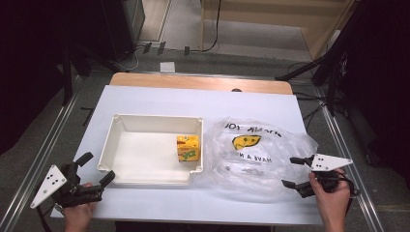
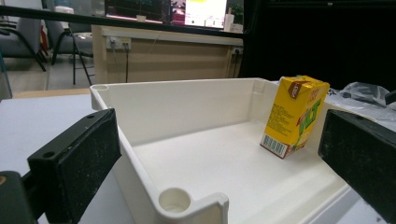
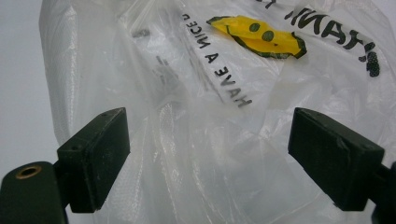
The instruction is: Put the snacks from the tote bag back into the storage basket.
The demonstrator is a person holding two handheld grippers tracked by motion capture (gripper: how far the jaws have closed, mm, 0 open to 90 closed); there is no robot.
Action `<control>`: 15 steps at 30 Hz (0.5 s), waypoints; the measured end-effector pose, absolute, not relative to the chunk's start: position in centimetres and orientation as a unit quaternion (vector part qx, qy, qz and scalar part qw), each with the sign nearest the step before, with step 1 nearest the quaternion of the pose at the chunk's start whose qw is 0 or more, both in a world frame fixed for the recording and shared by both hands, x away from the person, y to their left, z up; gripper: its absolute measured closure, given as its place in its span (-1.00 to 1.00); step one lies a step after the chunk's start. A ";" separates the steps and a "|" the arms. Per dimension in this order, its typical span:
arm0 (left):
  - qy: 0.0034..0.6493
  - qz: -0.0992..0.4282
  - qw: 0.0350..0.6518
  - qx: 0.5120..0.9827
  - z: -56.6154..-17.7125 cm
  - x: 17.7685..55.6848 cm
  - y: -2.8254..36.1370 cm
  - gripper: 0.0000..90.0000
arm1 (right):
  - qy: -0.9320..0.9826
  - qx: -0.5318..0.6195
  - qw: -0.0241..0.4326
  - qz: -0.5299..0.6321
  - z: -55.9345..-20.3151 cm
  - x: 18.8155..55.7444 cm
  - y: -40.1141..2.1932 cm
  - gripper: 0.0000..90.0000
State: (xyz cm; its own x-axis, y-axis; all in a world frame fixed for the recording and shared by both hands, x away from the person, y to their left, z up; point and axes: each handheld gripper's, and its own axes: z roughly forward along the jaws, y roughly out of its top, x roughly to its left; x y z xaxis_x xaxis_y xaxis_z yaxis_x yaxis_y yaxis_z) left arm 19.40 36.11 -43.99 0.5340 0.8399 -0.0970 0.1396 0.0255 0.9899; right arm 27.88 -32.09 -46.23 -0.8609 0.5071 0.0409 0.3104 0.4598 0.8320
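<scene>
A white plastic bin (image 1: 121, 145) sits left of centre on the white table cover. Inside it, against the right wall, a yellow juice carton (image 1: 187, 148) stands upright. In the left gripper view the carton (image 2: 294, 116) leans slightly by the bin's (image 2: 187, 100) far corner. A clear plastic bag (image 1: 256, 154) with a yellow smiley and black lettering lies crumpled right of the bin. My left gripper (image 1: 95, 169) is open, off the bin's near left corner, nothing between its jaws (image 2: 219, 163). My right gripper (image 1: 292, 172) is open at the bag's right edge; the bag (image 3: 224, 93) spreads beyond its jaws (image 3: 210, 158).
The white cover (image 1: 193, 99) ends at a wooden table edge (image 1: 198, 82) at the back. Metal rails (image 1: 43, 154) run along both sides of the table. Cables and stand legs lie on the floor beyond.
</scene>
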 end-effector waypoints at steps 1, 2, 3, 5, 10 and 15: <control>0.386 0.291 0.604 0.633 -44.0 19.4 36.2 -1.00 | 0.847 0.244 0.106 0.461 -46.3 27.8 -32.1 -0.69; 0.388 0.290 0.607 0.630 -44.0 19.4 36.3 -1.00 | 0.845 0.243 0.107 0.463 -46.3 27.8 -32.2 -0.69; 0.389 0.288 0.609 0.628 -44.0 19.4 36.4 -1.00 | 0.843 0.244 0.106 0.469 -46.3 27.7 -32.3 -0.69; 0.391 0.284 0.618 0.620 -44.0 19.4 36.7 -1.00 | 0.837 0.249 0.108 0.475 -46.2 27.4 -32.5 -0.69; 0.395 0.282 0.623 0.614 -44.0 19.4 37.0 -1.00 | 0.827 0.261 0.112 0.485 -46.6 26.8 -33.3 -0.69; 0.393 0.283 0.619 0.618 -44.0 19.5 36.9 -1.00 | 0.820 0.267 0.119 0.492 -46.9 26.7 -33.4 -0.70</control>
State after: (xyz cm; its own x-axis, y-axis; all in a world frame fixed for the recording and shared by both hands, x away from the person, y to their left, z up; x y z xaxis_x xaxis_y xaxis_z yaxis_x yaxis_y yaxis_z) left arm 19.48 36.85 -43.97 0.5310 0.8362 -0.1371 0.1354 0.0760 0.9879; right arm 26.73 -33.45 -46.86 -0.8286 0.5557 0.0678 0.3208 0.3721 0.8710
